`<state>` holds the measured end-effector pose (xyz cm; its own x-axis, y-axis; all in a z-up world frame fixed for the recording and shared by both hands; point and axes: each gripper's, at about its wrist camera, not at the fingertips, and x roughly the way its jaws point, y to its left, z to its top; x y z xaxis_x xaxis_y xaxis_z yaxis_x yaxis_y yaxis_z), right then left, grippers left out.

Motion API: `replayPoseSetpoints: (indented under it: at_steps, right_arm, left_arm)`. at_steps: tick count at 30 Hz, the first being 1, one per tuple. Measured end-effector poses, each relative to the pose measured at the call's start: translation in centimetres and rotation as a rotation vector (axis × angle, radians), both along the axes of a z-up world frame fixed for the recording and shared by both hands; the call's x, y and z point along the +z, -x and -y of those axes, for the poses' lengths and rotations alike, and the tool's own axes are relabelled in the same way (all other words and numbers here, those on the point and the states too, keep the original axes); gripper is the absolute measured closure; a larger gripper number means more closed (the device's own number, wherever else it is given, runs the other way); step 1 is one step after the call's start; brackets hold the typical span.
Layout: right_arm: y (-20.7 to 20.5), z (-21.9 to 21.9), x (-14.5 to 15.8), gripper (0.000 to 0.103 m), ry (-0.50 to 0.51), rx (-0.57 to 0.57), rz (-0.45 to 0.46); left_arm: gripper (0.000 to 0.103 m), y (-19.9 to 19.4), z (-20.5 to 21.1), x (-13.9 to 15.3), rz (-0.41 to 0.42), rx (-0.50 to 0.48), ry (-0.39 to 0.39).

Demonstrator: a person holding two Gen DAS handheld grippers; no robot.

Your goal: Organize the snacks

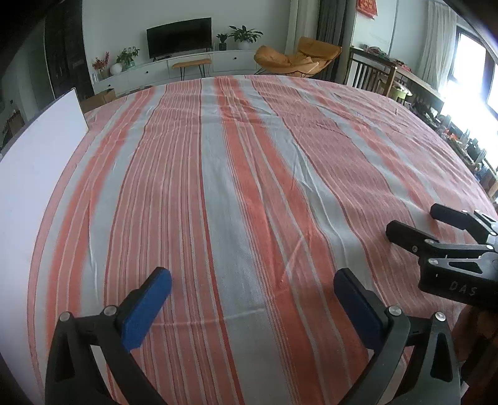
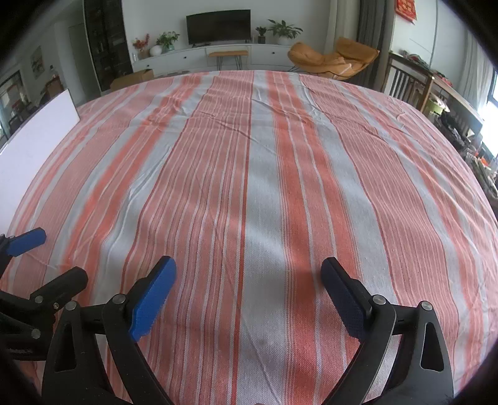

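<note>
While no snack shows in either view, both grippers hang over the striped cloth (image 2: 261, 174) that covers the table. Left gripper (image 1: 252, 293): jaws spread wide, nothing between the blue pads (image 1: 146, 308). Right gripper (image 2: 249, 293): likewise wide apart and empty; from the left wrist it shows at the right edge, just beside the left one. A white board (image 1: 37, 155) stands at the cloth's left margin. Beyond the far edge: television (image 2: 218, 26), orange chair (image 2: 333, 59).

Judgement: the snacks lie outside both fields, so the step in hand is locating them. To do it well, each tool should sweep slowly toward the unseen near edge and sides, jaws kept apart, pads clear of the cloth so it does not bunch.
</note>
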<state>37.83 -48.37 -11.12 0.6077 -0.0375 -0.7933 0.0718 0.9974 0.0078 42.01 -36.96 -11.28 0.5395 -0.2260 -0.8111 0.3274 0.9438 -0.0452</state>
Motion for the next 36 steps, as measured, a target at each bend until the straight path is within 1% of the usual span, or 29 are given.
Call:
replayPoseSetpoints:
  at_steps: [12, 31, 34, 36]
  right_arm:
    - [0.00, -0.02, -0.01, 0.007, 0.000, 0.000, 0.000]
    - [-0.02, -0.11, -0.05, 0.006, 0.002, -0.001, -0.002]
    - [-0.33, -0.09, -0.18, 0.003, 0.002, -0.008, -0.007]
    - [-0.54, -0.17, -0.16, 0.003, 0.003, -0.006, -0.013]
  left_arm:
    - [0.000, 0.27, 0.18, -0.07, 0.001, -0.003, -0.023]
    - [0.000, 0.21, 0.27, -0.07, 0.001, 0.005, -0.033]
    - [0.000, -0.08, 0.18, 0.02, -0.023, -0.017, -0.038]
    - [0.000, -0.26, -0.16, 0.16, -0.055, 0.003, -0.053]
